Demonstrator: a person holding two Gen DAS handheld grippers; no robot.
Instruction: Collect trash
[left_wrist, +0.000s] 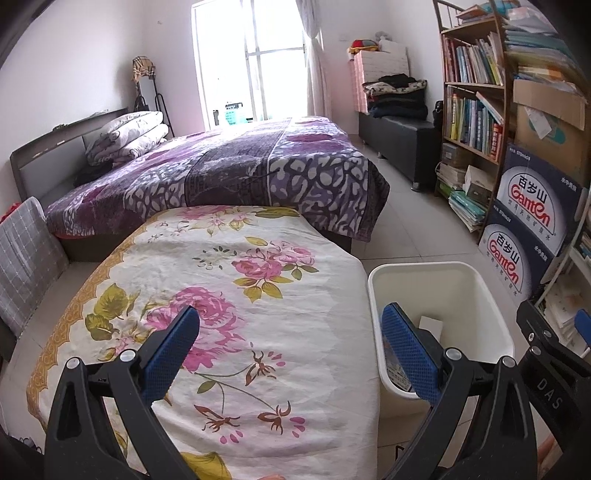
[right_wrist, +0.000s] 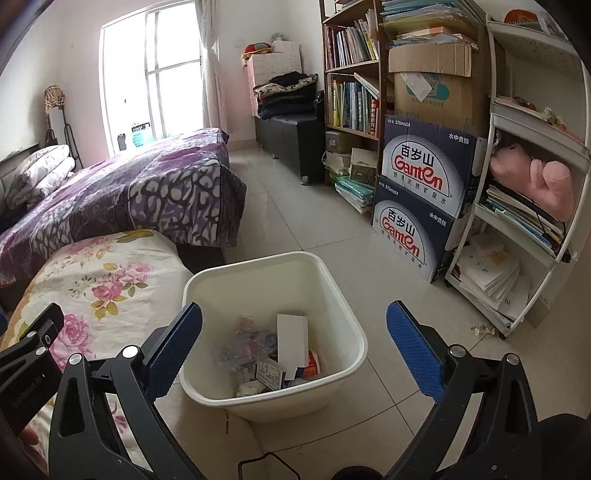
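Both grippers wide open and empty: left gripper over floral cloth lower centre, right gripper above white bin holding trash

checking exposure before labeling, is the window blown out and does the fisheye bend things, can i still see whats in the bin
Left wrist view: window blown out white, bed edges bowed, corners vignetted. Right wrist view: same window glare, shelves curve, yet trash in the white bin stays evenly lit and readable.

Bin on floor, right of table; trash inside. Bed behind table. Boxes and shelves right of bin.
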